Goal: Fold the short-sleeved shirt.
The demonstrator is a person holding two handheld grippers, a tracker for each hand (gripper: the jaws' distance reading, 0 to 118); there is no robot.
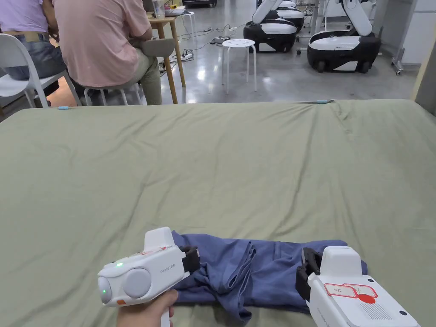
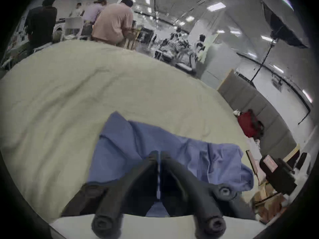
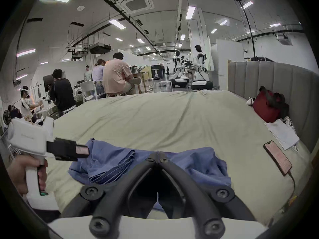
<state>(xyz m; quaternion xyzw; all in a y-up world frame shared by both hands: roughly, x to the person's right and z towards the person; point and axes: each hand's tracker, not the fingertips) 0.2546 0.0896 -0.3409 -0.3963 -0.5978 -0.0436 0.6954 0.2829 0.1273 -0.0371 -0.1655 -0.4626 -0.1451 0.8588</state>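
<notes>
Nearest the person, the left gripper (image 1: 193,259) sits at the left end of the blue short-sleeved shirt (image 1: 251,272), held by a hand (image 1: 147,311) at the bottom of the head view. In the left gripper view its jaws stand pressed together at the tips over the blue cloth (image 2: 172,149); whether any cloth is pinched between them cannot be told. The right gripper (image 1: 307,266) sits at the shirt's right end, and in the right gripper view its jaws likewise meet at the tips (image 3: 158,154) against the fabric, with the same doubt about a grip.

The shirt lies bunched in a long, rumpled band across the near edge of the bed, with loose folds heaped toward its left half (the pleats show clearly in the right gripper view (image 3: 112,166)). It rests on a pale green sheet (image 1: 221,170) that spreads wrinkled toward the far edge.

Off to the right on the bed, a phone (image 3: 278,156) lies near some papers (image 3: 283,134), and a red bag (image 3: 265,106) leans against a grey padded headboard (image 3: 276,77).

Beyond the bed, a person in a pink shirt (image 1: 102,42) sits on a stool at a wooden table (image 1: 168,25), a white stool (image 1: 239,44) stands on the floor, and white and black robot bases (image 1: 342,51) are parked farther back.
</notes>
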